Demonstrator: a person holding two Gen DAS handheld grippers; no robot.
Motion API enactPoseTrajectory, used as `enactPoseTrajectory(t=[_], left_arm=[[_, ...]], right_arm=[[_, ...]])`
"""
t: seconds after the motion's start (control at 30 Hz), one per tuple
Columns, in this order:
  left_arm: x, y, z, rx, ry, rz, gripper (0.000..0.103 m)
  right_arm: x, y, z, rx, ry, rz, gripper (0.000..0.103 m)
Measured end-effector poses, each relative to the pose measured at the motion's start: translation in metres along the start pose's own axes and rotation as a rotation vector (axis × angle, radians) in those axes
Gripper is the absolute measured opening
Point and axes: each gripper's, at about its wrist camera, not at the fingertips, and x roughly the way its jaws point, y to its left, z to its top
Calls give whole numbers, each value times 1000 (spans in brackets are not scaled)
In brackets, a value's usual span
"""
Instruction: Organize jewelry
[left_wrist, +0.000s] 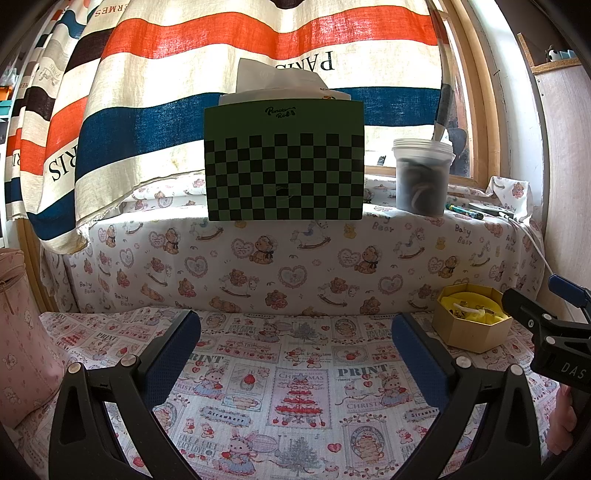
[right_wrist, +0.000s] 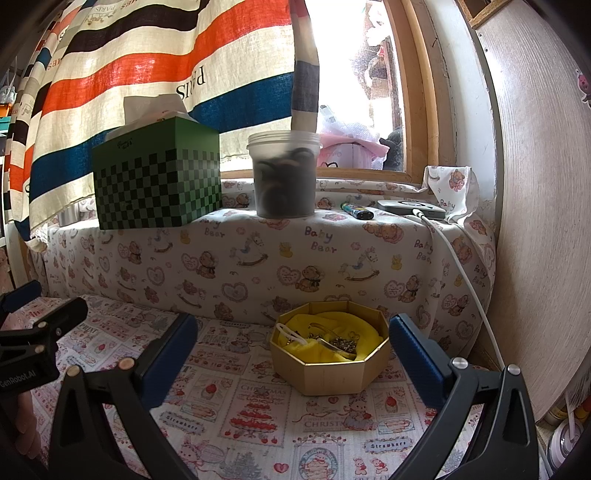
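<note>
Right wrist view: spread, empty right gripper (right_wrist: 291, 354) faces the octagonal gold cardboard box (right_wrist: 330, 373) at lower centre, where tangled metal jewelry (right_wrist: 341, 345) on yellow cloth (right_wrist: 364, 332) could snag and lift together.

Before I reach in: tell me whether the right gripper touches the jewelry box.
Apart. The right wrist view shows the open right gripper short of the jewelry box, tablecloth visible between.

Checkered tissue box (right_wrist: 157, 173) beside plastic jar (right_wrist: 284, 175) on ledge (right_wrist: 258, 251)
</note>
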Motion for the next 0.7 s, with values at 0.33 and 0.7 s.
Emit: enactPoseTrajectory(t=[0.33,0.7], left_arm=[[0,0,0,2,1,1,103],[0,1,0,5,-1,-13,103]], right_arm=[[1,0,0,2,0,0,103],[0,0,-1,1,1,0,103]])
